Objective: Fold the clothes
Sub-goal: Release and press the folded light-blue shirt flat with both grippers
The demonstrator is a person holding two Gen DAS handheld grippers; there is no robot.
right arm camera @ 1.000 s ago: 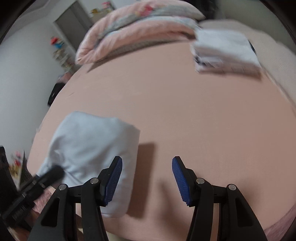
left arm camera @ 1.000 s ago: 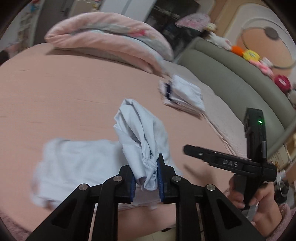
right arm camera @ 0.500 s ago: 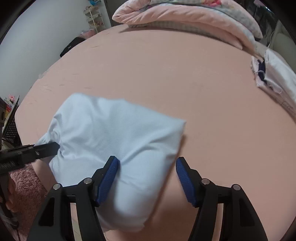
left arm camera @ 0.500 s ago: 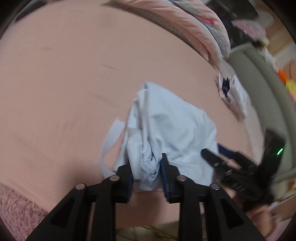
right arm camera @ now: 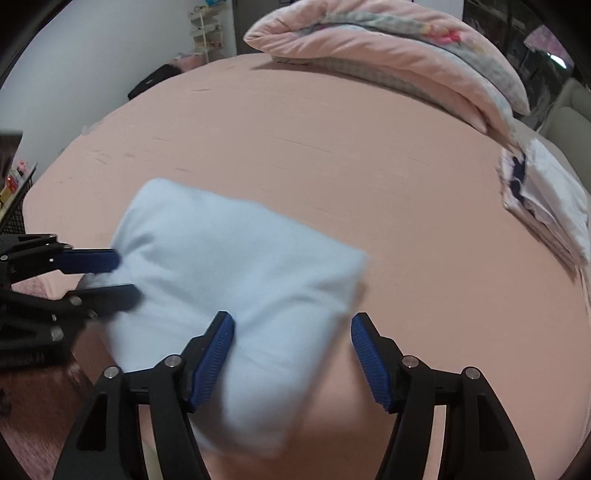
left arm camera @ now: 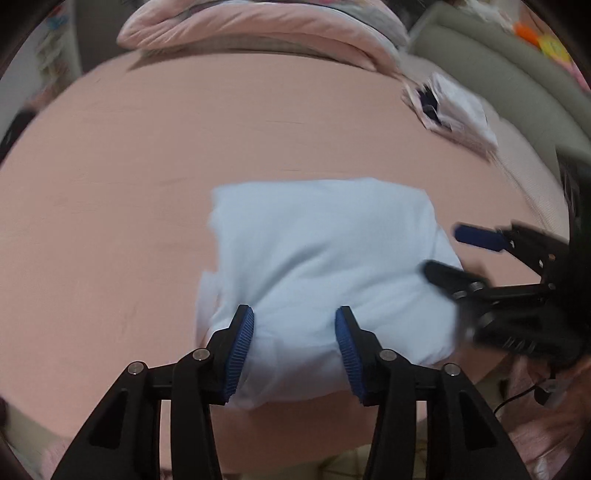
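A light blue garment [left arm camera: 314, 258] lies folded in a rough rectangle on the pink bed sheet [left arm camera: 129, 184]. My left gripper [left arm camera: 293, 314] hangs over its near edge. Its jaws are opening, the cloth lies between them, and the pads do not press it. In the right wrist view the same garment [right arm camera: 229, 266] sits under my right gripper [right arm camera: 292, 321], which is open and straddles the near right corner. Each gripper shows in the other's view: the right gripper [left arm camera: 443, 249] at the garment's right side, the left gripper [right arm camera: 127, 275] at its left side.
A stack of folded clothes [left arm camera: 454, 107] lies at the far right of the bed, also the stack [right arm camera: 546, 199]. A rolled pink quilt [left arm camera: 258, 22] lies across the far end. A green padded edge [left arm camera: 498, 66] borders the right side. The bed's near edge is just below the grippers.
My left gripper has let go of the bunched cloth and its jaws have spread. The garment now lies flat and folded. My right gripper has come down over its right edge.
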